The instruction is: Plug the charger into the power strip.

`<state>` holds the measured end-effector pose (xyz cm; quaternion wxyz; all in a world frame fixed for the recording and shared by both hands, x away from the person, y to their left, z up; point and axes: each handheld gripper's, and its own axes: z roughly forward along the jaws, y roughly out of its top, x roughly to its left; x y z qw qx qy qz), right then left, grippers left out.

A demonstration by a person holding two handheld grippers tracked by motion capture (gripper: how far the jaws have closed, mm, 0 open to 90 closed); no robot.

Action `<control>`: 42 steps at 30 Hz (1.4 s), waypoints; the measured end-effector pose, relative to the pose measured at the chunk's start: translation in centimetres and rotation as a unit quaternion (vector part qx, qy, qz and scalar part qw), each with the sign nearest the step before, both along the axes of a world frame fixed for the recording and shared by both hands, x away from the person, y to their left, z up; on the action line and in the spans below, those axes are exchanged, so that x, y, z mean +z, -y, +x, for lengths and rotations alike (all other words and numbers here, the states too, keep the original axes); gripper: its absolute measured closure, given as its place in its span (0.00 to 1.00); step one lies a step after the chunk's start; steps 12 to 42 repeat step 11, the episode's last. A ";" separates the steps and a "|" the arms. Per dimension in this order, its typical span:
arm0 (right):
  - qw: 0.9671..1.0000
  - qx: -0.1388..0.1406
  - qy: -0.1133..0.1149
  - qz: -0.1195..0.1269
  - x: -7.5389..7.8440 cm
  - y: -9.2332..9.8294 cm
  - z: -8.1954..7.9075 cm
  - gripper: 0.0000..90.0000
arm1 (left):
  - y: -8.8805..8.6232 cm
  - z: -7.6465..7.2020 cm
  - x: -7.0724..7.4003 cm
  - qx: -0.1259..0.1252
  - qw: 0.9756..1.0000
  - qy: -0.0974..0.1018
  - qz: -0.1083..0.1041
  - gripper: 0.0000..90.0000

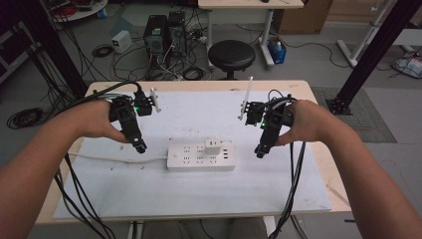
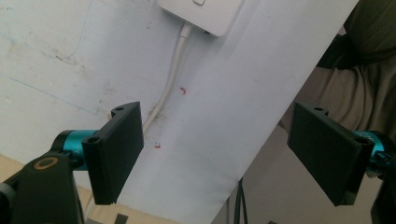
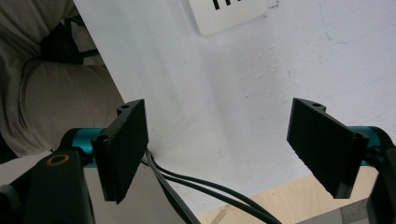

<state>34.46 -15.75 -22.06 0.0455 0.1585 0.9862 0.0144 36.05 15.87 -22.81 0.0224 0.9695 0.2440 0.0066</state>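
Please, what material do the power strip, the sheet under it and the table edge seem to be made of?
Power strip: probably hard plastic, white, smooth with a slight sheen.
Sheet: likely paper or thin matte plastic, white, with stains and faint lines.
Table edge: appears to be wood or wood laminate, pale tan and matte.

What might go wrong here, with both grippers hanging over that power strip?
The white power strip lies loose on the white sheet; a nudge from the open left gripper may slide it. The small white plug adapter could tip if the right gripper knocks it. The black cables might snag at the table edge.
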 end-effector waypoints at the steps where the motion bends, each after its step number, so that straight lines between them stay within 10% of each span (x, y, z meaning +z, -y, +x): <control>1: 1.000 0.001 0.000 0.000 0.0 0.0 0.0 0.23 | 0.1 0.0 0.0 0.002 1.000 0.000 -0.002 0.21; 42: 1.000 -0.007 0.001 0.005 -0.1 0.6 -0.2 0.23 | 0.3 -0.1 0.2 -0.001 1.000 0.002 0.000 0.21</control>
